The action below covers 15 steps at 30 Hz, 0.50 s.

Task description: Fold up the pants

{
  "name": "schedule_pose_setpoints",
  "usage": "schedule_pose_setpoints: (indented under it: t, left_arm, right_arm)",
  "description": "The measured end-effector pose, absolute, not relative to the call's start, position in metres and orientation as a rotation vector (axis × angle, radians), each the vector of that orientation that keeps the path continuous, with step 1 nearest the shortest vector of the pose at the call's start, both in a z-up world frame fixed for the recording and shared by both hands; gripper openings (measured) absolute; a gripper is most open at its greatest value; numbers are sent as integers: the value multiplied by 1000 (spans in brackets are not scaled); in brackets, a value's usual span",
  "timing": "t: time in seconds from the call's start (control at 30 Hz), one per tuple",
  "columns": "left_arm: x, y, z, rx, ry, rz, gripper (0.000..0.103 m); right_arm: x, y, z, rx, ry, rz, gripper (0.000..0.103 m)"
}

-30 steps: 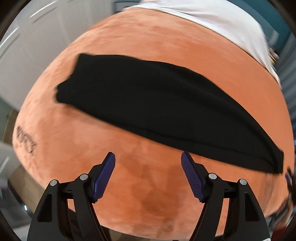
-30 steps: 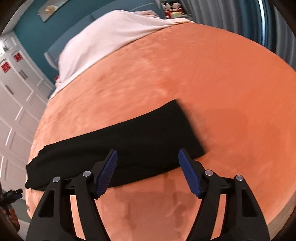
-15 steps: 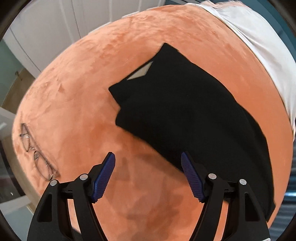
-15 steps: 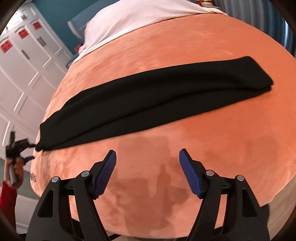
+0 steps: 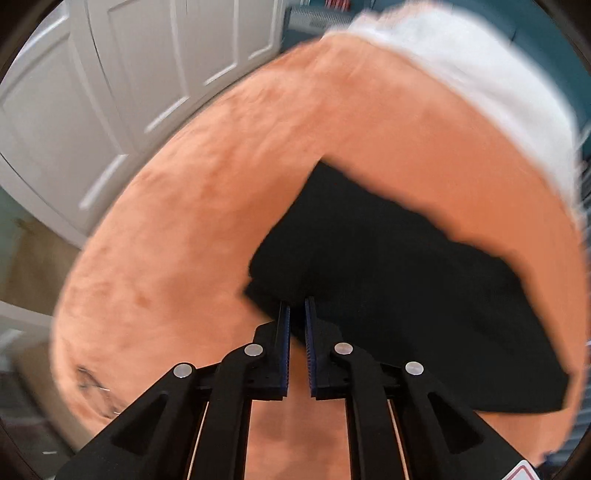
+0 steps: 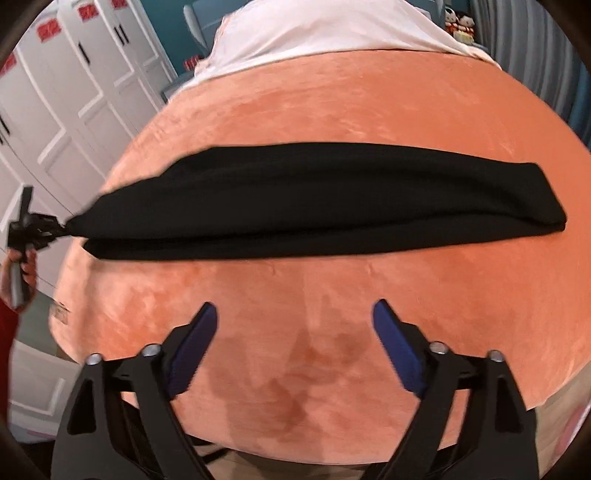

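Note:
Black pants (image 6: 295,199) lie folded lengthwise in a long strip across the orange bed cover (image 6: 332,295). In the left wrist view the pants (image 5: 388,288) fill the middle right, and my left gripper (image 5: 297,308) is shut on their near left end. That same left gripper (image 6: 37,229) shows at the far left of the right wrist view, pinching the pants' left end. My right gripper (image 6: 295,314) is open and empty, held above bare cover in front of the pants' middle.
A white sheet (image 6: 325,33) covers the head of the bed. White wardrobe doors (image 6: 55,92) stand to the left of the bed. Eyeglasses (image 5: 92,387) lie on the cover near its left edge. Curtains (image 6: 546,40) hang at the far right.
My left gripper has moved in to the pants' left end and shut on it. My right gripper has pulled back a little and stays open.

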<state>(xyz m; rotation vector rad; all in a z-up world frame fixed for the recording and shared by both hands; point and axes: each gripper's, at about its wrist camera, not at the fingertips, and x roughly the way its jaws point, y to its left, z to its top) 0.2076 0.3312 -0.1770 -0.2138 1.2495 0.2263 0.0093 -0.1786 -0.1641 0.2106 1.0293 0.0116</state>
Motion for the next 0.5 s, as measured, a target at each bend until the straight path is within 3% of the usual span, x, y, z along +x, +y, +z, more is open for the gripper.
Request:
schedule_pose_setpoints:
  t: [0.03, 0.1, 0.23, 0.3, 0.37, 0.43, 0.5]
  left_arm:
    - [209, 331, -190, -130, 1294, 302, 0]
    - [198, 326, -200, 2, 1307, 383, 0]
    - [167, 316, -176, -119, 1241, 327, 9]
    - [159, 293, -158, -94, 1198, 309, 9]
    - [155, 271, -144, -69, 1162, 285, 18]
    - [149, 239, -130, -55, 1125, 237, 46]
    - [136, 203, -119, -14, 1087, 195, 49]
  right_arm:
    - [11, -181, -171, 216, 1052, -2, 87]
    - [9, -200, -181, 292, 1072, -33, 84]
    - [10, -243, -186, 435, 1035, -68, 84]
    - [19, -273, -193, 559, 1009, -80, 74]
    - [28, -297, -199, 680, 967, -78, 63]
    - [43, -316, -210, 752, 946, -91, 45]
    - [57, -327, -225, 773, 960, -114, 38]
